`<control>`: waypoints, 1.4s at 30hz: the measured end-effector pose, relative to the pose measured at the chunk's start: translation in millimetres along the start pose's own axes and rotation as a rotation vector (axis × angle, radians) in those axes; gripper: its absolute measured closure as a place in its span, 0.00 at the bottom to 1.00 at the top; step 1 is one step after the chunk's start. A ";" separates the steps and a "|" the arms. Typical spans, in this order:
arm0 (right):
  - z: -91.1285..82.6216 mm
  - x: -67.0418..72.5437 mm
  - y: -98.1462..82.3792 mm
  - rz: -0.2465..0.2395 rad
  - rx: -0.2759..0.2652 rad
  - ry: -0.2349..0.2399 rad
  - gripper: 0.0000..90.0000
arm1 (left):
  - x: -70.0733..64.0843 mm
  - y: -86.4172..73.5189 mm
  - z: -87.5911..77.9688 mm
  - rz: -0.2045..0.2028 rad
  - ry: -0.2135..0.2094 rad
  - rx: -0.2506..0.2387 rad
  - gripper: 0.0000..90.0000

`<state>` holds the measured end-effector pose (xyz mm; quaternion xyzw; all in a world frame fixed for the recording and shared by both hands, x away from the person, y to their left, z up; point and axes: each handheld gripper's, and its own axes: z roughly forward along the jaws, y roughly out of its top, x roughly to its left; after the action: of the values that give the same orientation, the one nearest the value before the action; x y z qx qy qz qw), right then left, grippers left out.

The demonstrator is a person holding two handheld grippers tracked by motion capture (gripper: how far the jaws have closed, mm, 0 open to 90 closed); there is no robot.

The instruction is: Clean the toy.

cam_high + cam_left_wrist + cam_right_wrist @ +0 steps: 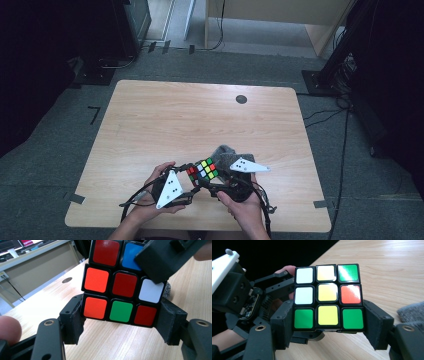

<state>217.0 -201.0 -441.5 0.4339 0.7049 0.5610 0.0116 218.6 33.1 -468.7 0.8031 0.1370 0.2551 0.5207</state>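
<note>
A scrambled Rubik's cube [202, 170] hangs just above the wooden table [200, 115] near its front edge, held between both grippers. My left gripper [192, 177] comes in from the left. In the left gripper view its pads [75, 317] press on both sides of the cube's [121, 285] lowest row of orange, green and red. My right gripper [216, 181] reaches in from the right under its grey plate. In the right gripper view its pads [374, 325] sit against the sides of the cube's [328, 297] green, yellow, green row. One right jaw covers the cube's upper corner in the left gripper view.
A grey cloth [225, 151] lies on the table just behind the cube. A small dark round disc [241, 99] sits near the far edge. Black stands and cables [330, 75] occupy the floor at the right, and dark equipment stands at the far left.
</note>
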 end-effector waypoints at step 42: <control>-15.8 -52.5 -14.4 -0.166 -0.061 -0.303 0.80 | 34.7 -6.2 -6.3 -0.304 -0.050 0.035 0.36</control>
<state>233.2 -246.1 -471.9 0.4530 0.7111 0.5077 0.1772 244.3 57.4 -463.0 0.7883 0.2484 0.1511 0.5423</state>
